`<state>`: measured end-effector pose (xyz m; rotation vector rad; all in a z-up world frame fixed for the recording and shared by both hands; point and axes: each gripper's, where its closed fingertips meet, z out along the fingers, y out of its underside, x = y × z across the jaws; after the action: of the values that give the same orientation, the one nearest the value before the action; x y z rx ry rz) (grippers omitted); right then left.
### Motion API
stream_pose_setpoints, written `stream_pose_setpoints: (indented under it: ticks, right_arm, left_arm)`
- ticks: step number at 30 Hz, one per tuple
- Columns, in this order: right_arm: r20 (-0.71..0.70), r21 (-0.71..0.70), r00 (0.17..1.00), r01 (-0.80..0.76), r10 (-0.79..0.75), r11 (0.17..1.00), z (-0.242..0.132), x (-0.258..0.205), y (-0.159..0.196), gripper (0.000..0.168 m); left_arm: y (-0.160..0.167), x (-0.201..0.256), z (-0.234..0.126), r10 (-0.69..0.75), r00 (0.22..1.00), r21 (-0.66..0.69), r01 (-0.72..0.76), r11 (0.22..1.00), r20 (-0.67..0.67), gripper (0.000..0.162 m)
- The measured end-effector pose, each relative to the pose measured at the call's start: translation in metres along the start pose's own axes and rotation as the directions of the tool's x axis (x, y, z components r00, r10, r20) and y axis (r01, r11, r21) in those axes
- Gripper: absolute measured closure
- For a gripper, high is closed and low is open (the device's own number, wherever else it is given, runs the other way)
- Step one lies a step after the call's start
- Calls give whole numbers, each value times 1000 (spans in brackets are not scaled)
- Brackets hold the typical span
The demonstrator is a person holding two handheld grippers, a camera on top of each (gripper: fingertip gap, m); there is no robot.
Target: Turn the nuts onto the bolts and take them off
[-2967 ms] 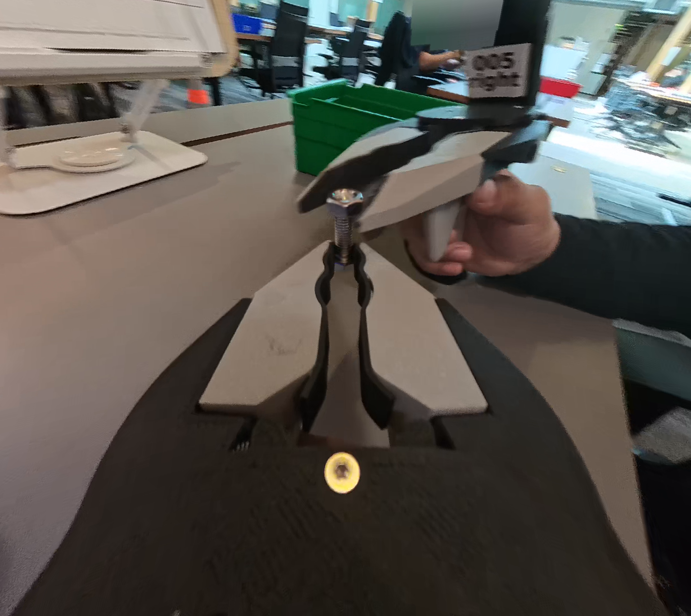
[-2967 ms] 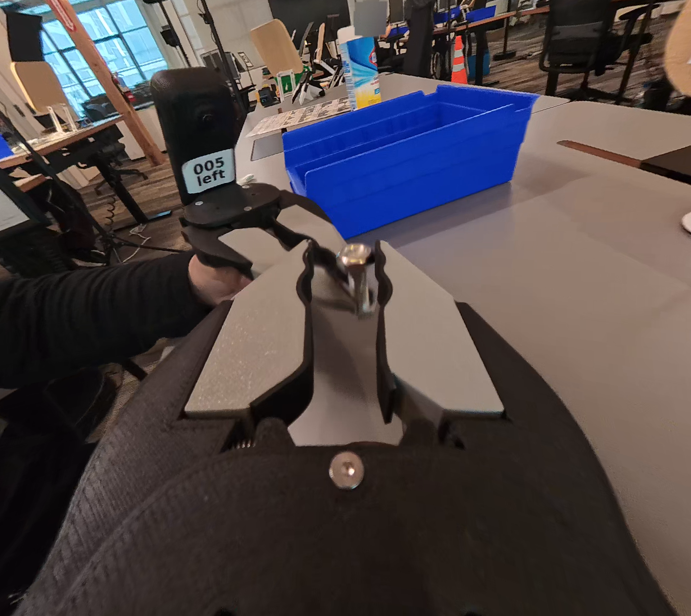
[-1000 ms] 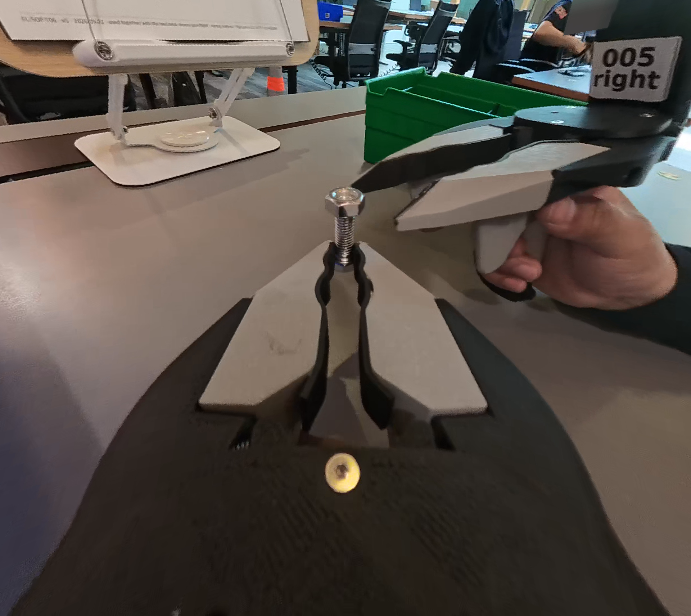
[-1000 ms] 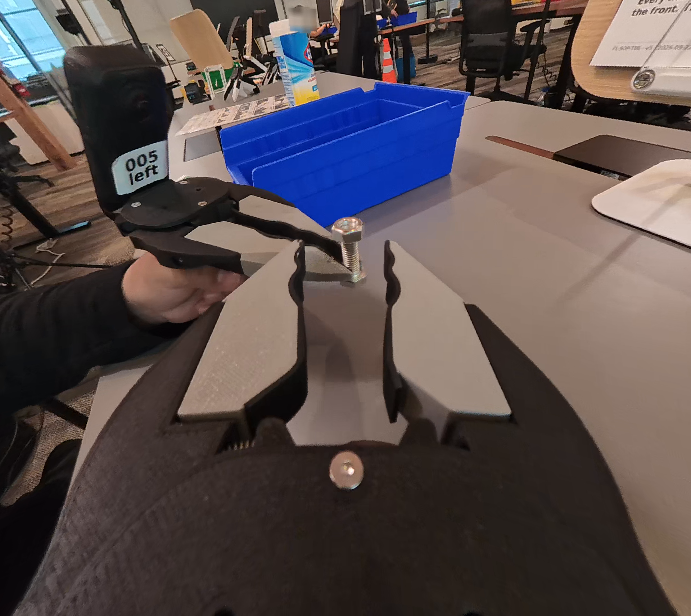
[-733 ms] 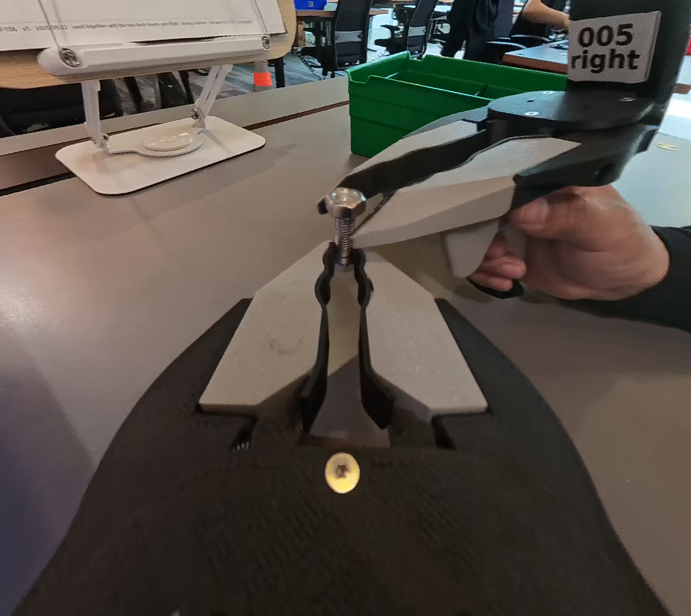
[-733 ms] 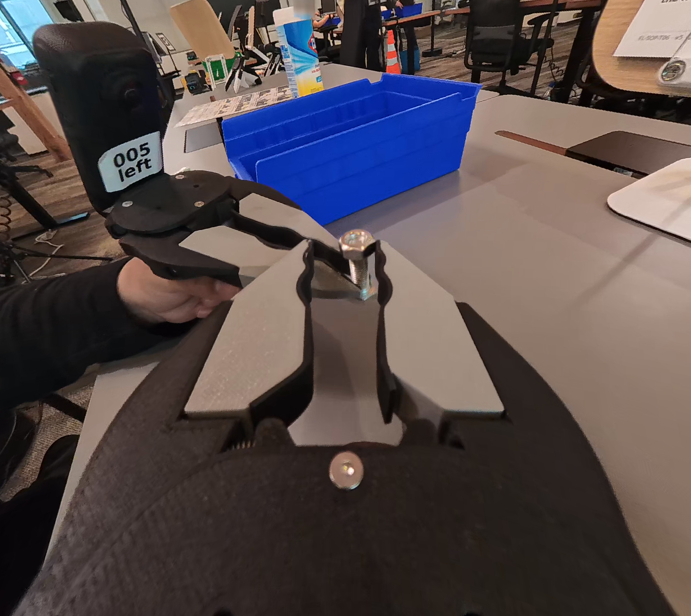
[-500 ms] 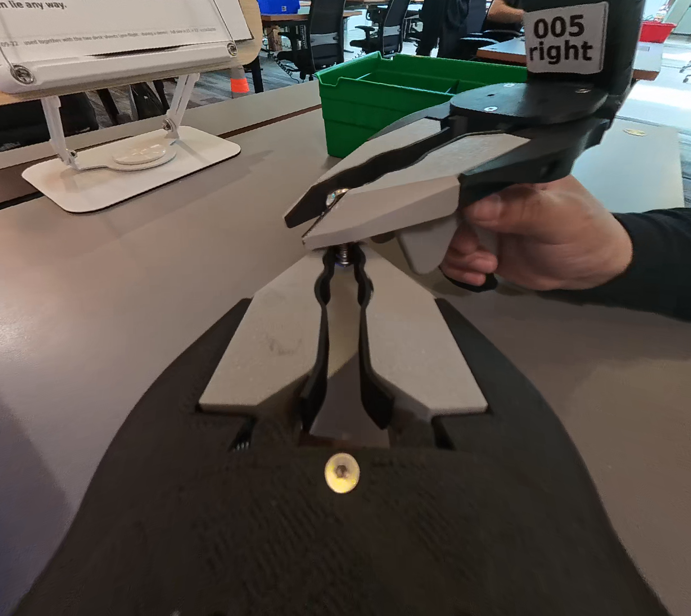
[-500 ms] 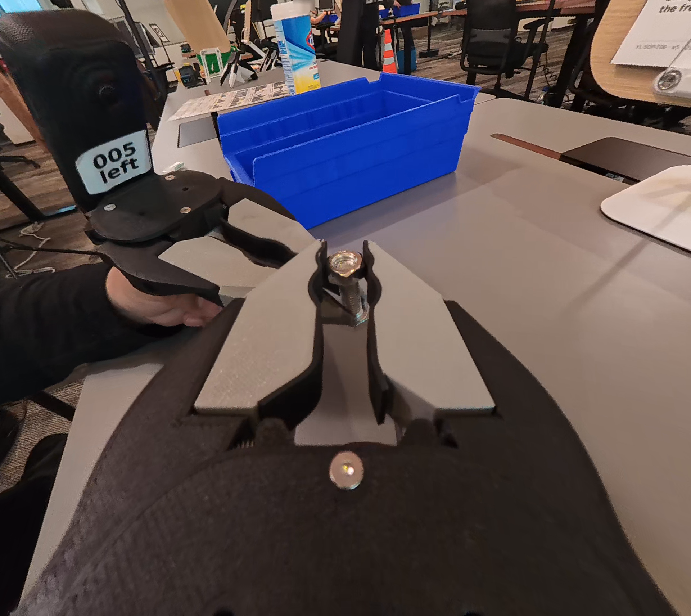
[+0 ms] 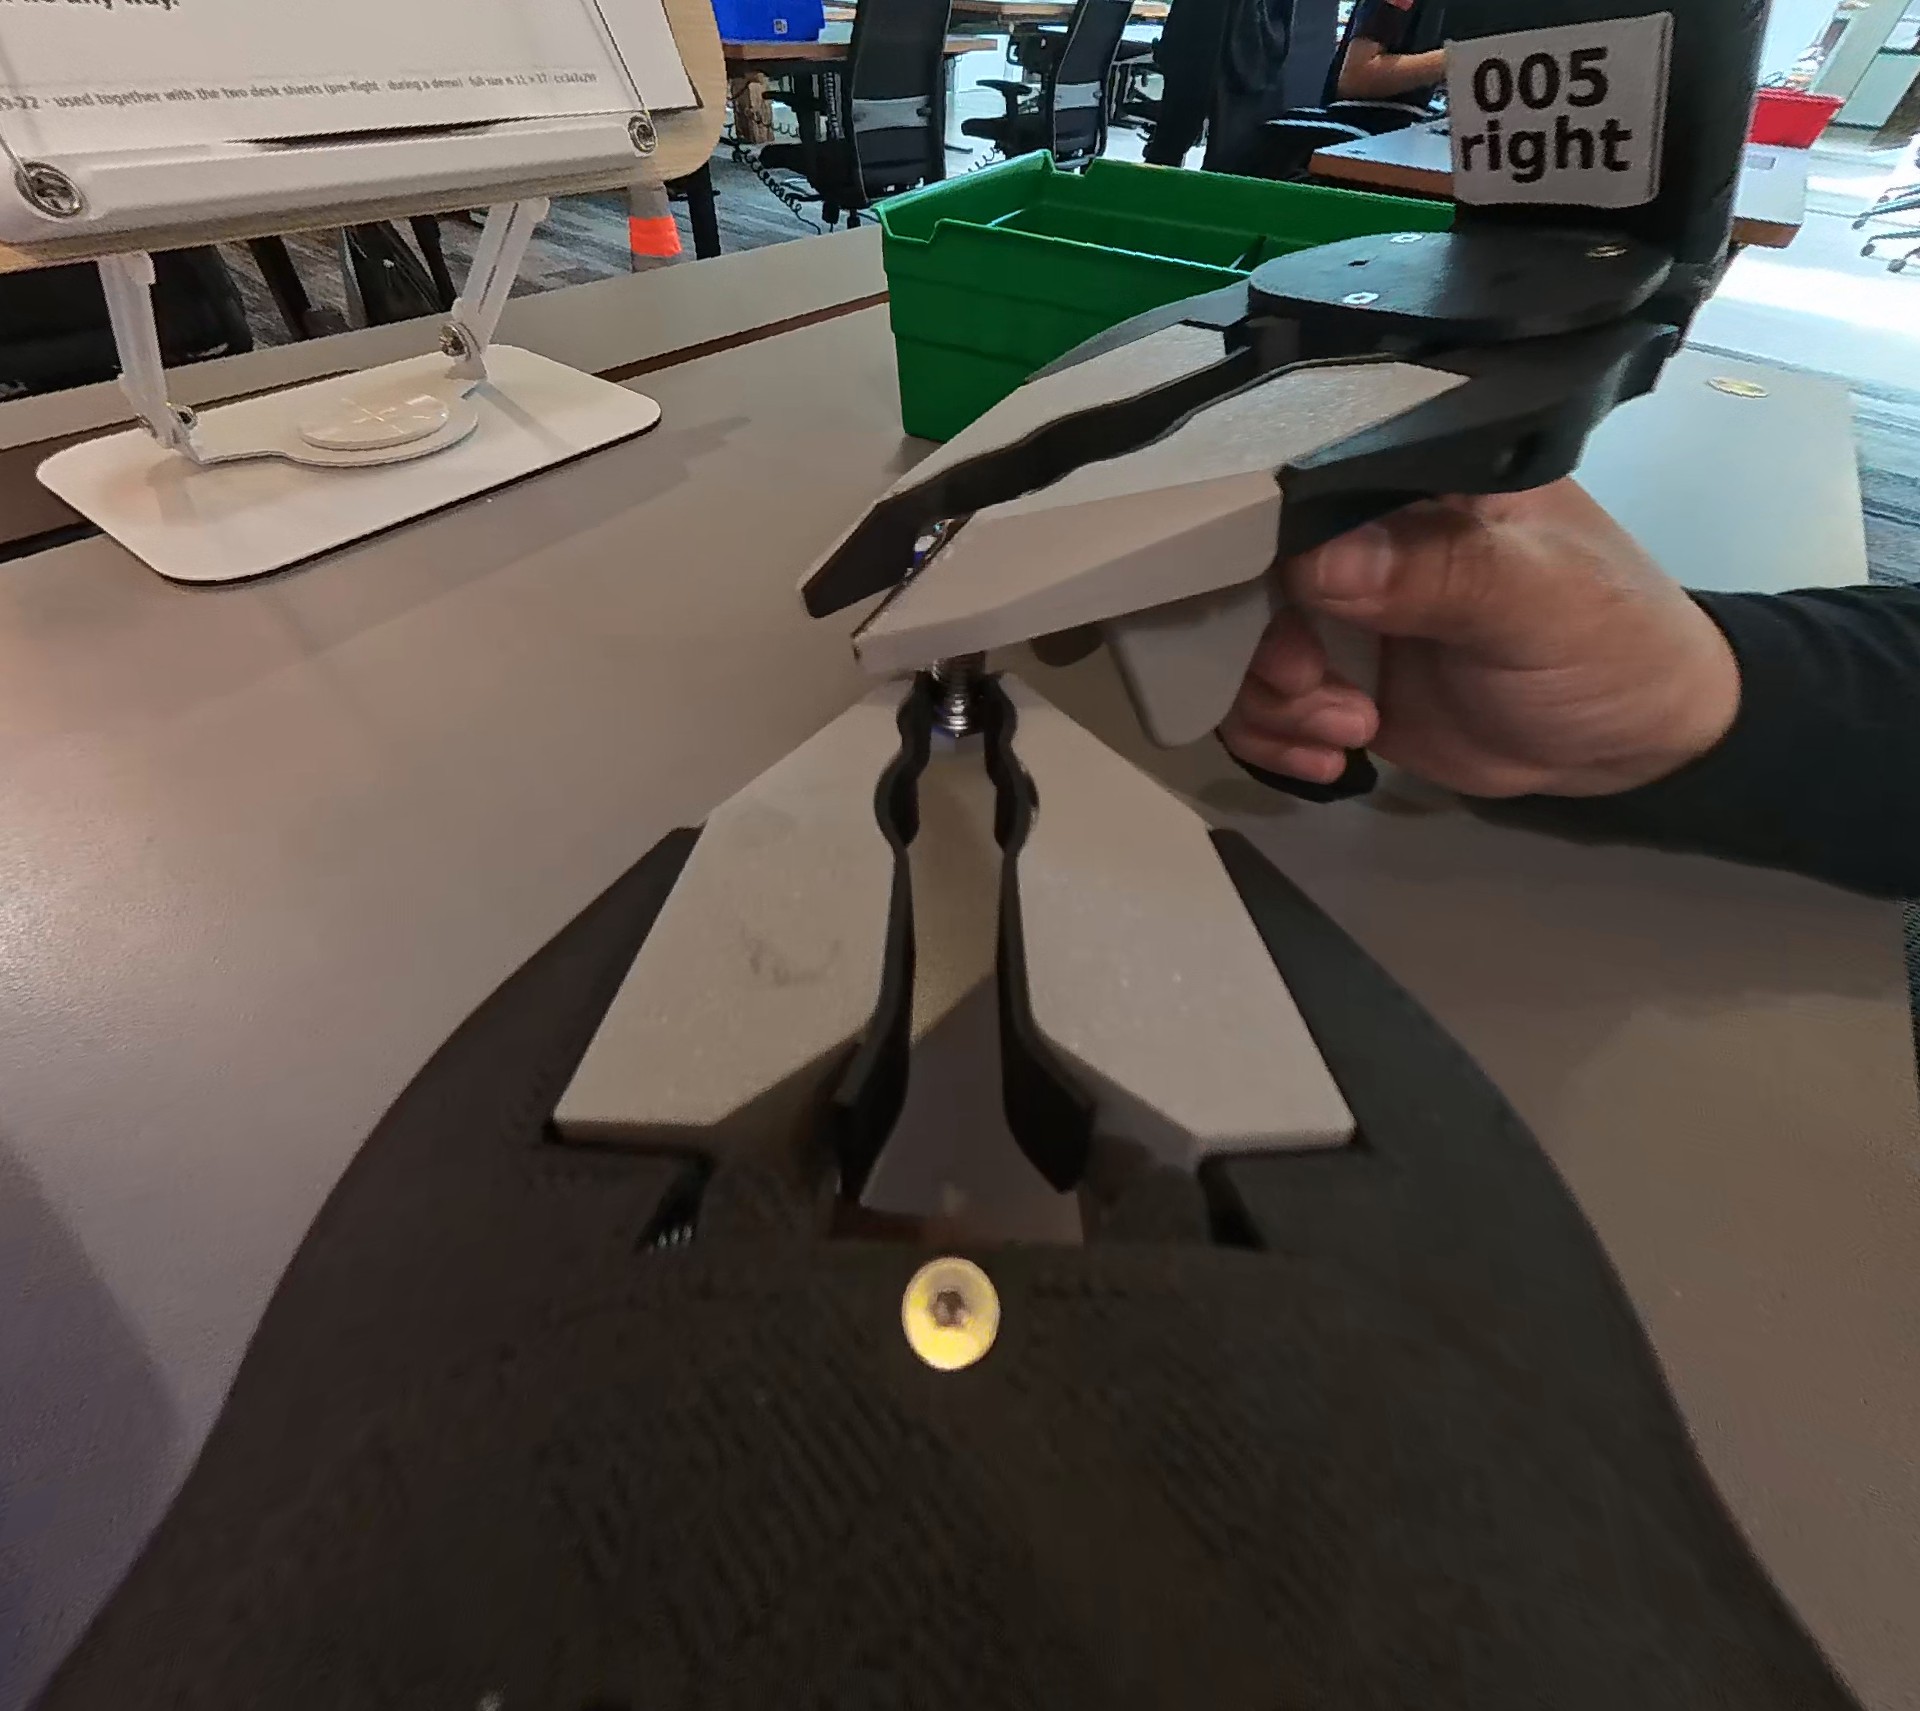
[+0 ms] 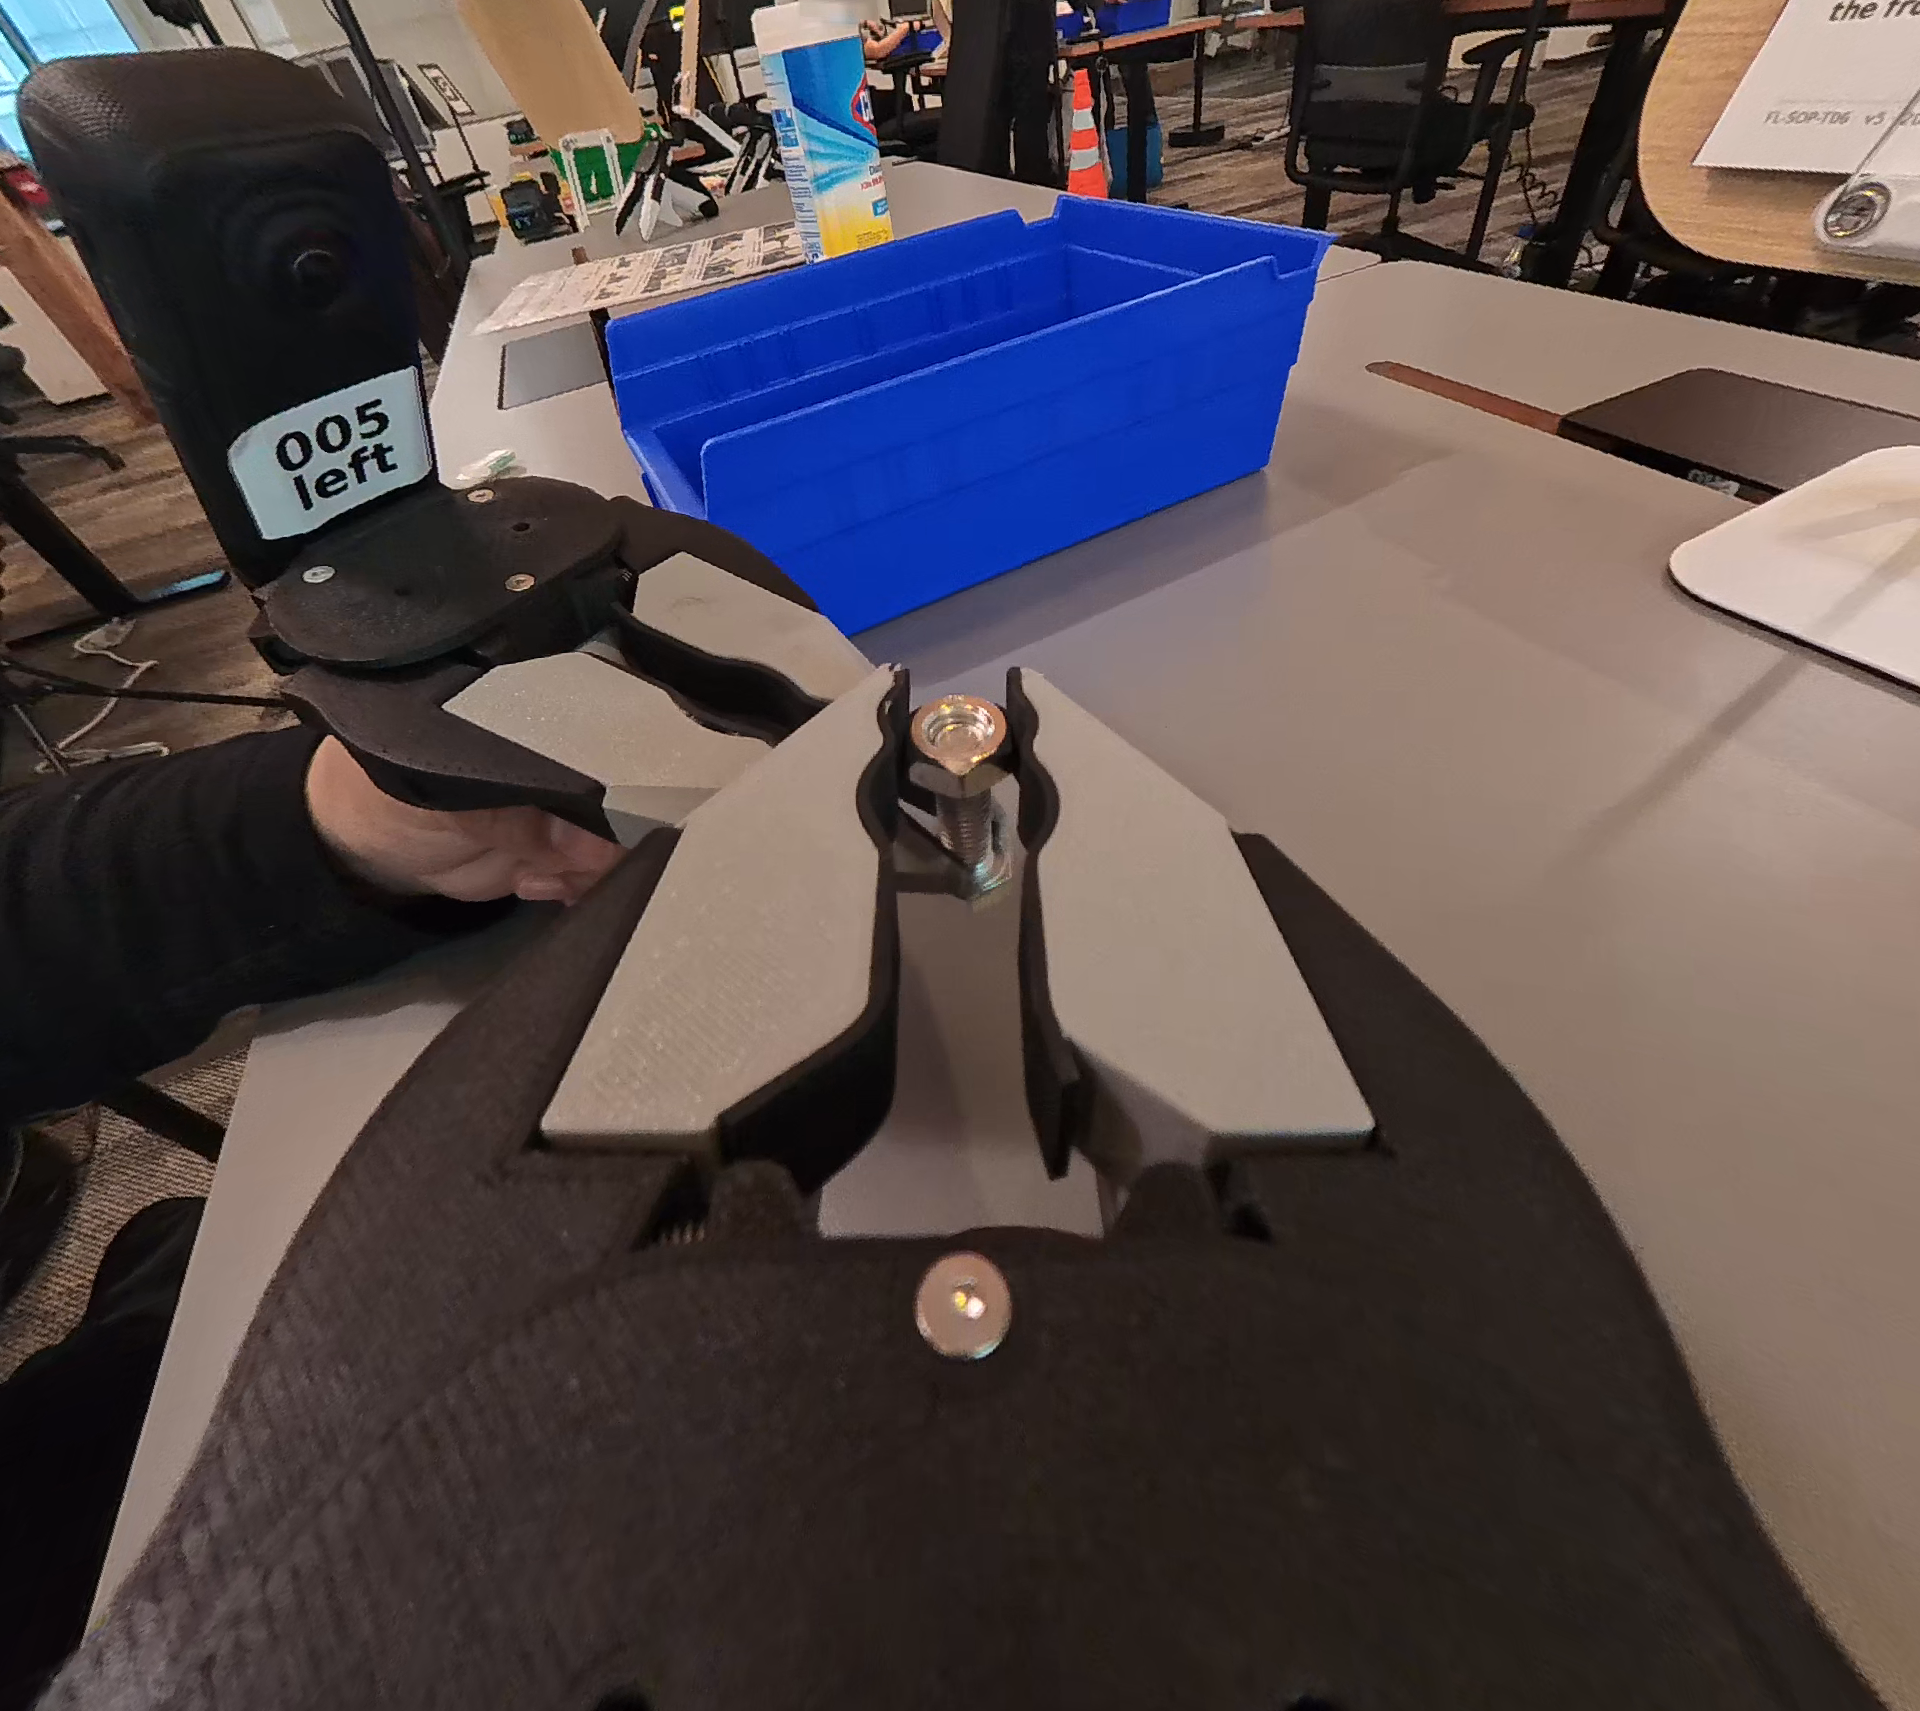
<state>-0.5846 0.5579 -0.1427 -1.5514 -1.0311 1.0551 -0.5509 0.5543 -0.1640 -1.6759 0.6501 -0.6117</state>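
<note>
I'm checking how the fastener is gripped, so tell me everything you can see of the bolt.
The bolt is shiny silver metal with a hexagonal head and a threaded shank, standing upright above the grey table. The right gripper has its jaws closed on the head, whose dished top faces up. Lower down, the left gripper clamps the nut at the shank's lower end. From the left wrist view, only a short stretch of thread shows, the right gripper's fingers hiding the head.

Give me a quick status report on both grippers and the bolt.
Left gripper shut on the nut. Right gripper shut on bolt head, bolt upright above table. Nothing in the way.
</note>
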Motion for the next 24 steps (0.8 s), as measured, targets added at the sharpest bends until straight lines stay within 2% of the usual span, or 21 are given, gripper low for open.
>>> stream_pose_setpoints:
  ticks: [6, 13, 19, 24]
  right_arm:
    - [-19, -14, 1000, 23, -23, 1000, 0, 0, 0, 153]
    - [7, 1, 1000, -20, 20, 1000, 0, 0, 0, 153]
    - [-5, 29, 999, -47, 47, 999, -3, 4, -3, 134]
    - [-46, 50, 999, -5, 8, 999, -9, 6, -6, 134]
  left_arm:
    - [0, 1, 0, -6, 1000, 2, 6, 1000, -10, 155]
    - [0, -1, 0, -3, 1000, 3, 3, 1000, 0, 155]
    - [-3, -11, -4, -21, 999, 26, 20, 999, 49, 155]
    - [-4, -22, -7, -73, 994, 38, 70, 997, 83, 156]
